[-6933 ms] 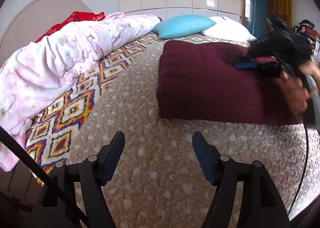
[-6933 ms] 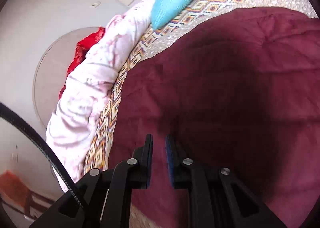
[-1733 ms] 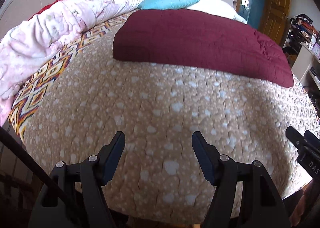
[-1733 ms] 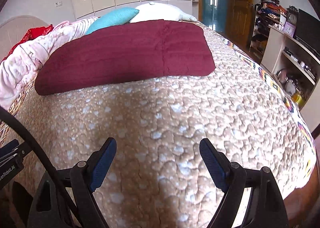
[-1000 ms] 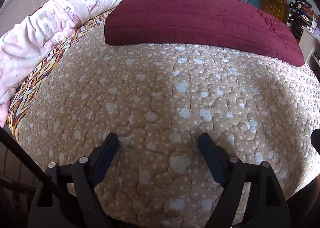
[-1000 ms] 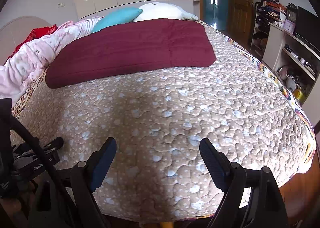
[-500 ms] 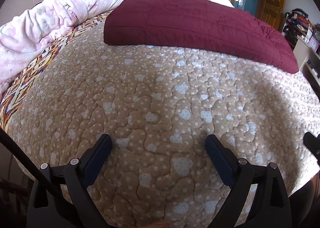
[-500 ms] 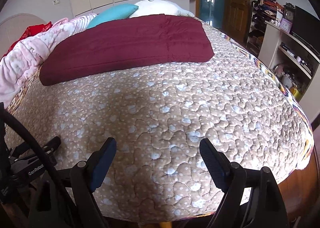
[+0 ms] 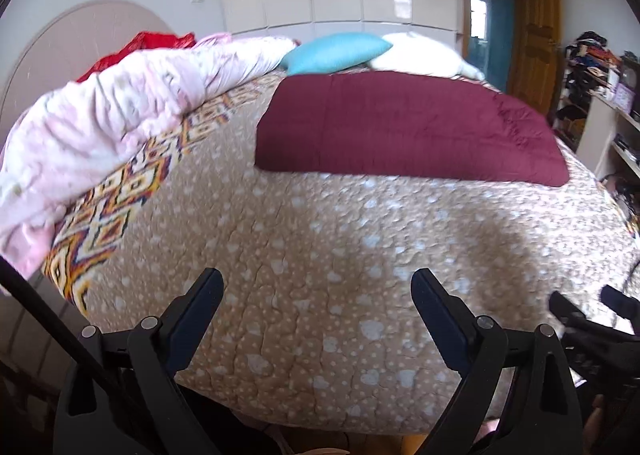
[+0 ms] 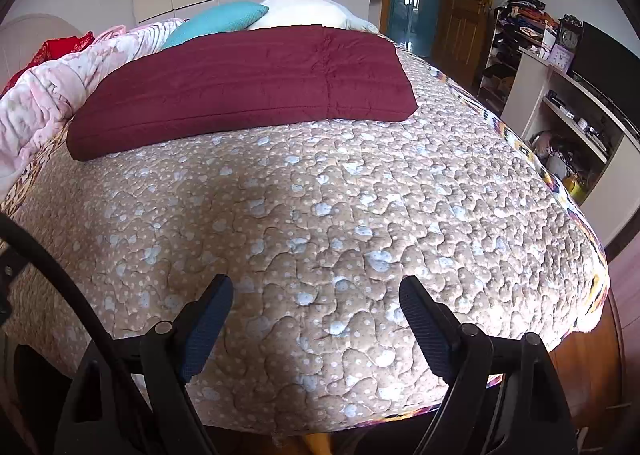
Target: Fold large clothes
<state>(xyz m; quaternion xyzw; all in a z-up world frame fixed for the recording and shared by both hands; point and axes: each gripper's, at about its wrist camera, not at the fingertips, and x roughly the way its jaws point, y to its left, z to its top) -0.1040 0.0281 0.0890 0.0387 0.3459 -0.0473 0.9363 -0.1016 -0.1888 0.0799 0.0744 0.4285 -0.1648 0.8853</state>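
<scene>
Left wrist view: the left gripper (image 9: 316, 287) has just been opening its jaws wider, nothing between them, and now sits higher over the near edge of the tan quilt (image 9: 340, 255) than a second ago. The right gripper (image 10: 316, 295) hangs open and empty too. The maroon blanket (image 10: 248, 83) lies folded at the far side, apparently finished.

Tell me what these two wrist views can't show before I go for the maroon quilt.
- Maroon quilt: underside and fold layers hidden, both views.
- Turquoise pillow: lower edge behind the quilt.
- Red fabric: mostly covered by the pink comforter.
- Left wrist view: motion-blurred, seams unclear.
- Shelf items: too small.
</scene>
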